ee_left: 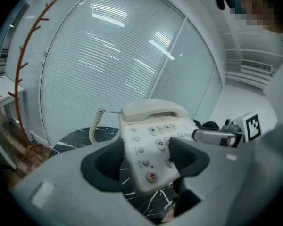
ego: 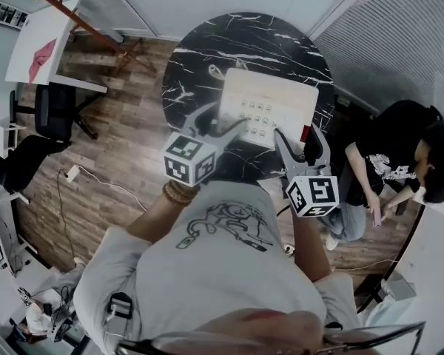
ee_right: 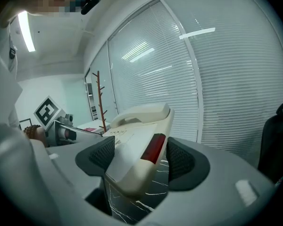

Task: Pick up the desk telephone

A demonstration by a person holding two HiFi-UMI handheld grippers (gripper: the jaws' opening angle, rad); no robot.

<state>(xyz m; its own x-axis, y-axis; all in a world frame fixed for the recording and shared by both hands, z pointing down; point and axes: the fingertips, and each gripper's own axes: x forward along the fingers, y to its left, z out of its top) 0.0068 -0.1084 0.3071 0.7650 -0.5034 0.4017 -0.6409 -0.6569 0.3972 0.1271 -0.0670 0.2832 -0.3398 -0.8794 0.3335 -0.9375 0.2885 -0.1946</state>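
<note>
Both left claw (ee_left: 148,160) and right claw (ee_right: 137,157) pinch the desk telephone (ego: 270,97), hiding its corners.

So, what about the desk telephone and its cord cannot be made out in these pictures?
Key labels on the desk telephone: too small and blurred, every view.
Lower end of the cord: cut off by the left tongs' own body, left gripper view.
Telephone's near edge: covered by left tongs and right tongs, head view.
</note>
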